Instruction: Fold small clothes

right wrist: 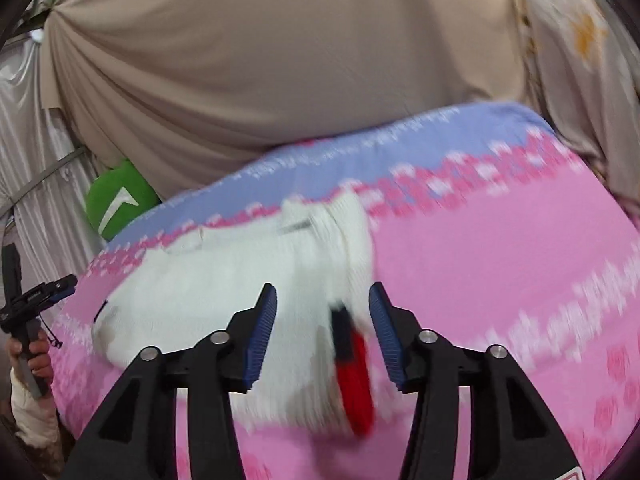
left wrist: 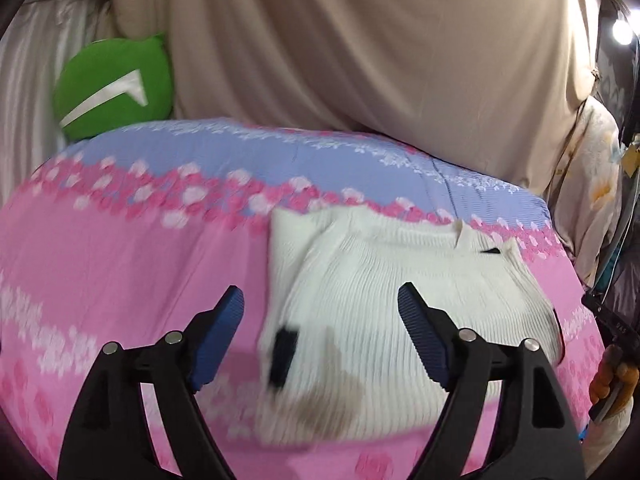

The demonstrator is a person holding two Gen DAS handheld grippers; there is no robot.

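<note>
My left gripper (left wrist: 320, 336) tilted downward above the white ribbed sweater (left wrist: 384, 280), jaws spread wide and empty, my right gripper (right wrist: 322, 328) likewise angled down, jaws parted, gripping nothing, sweater folded near the bed's (left wrist: 100, 260) far edge.

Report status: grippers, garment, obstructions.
Left gripper open, empty. Right gripper open, empty. White knit garment lies partly folded on the pink bedspread. Nothing in the way.

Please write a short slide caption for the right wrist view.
Open right gripper above a white knit sweater on a pink floral bedsheet.
</note>
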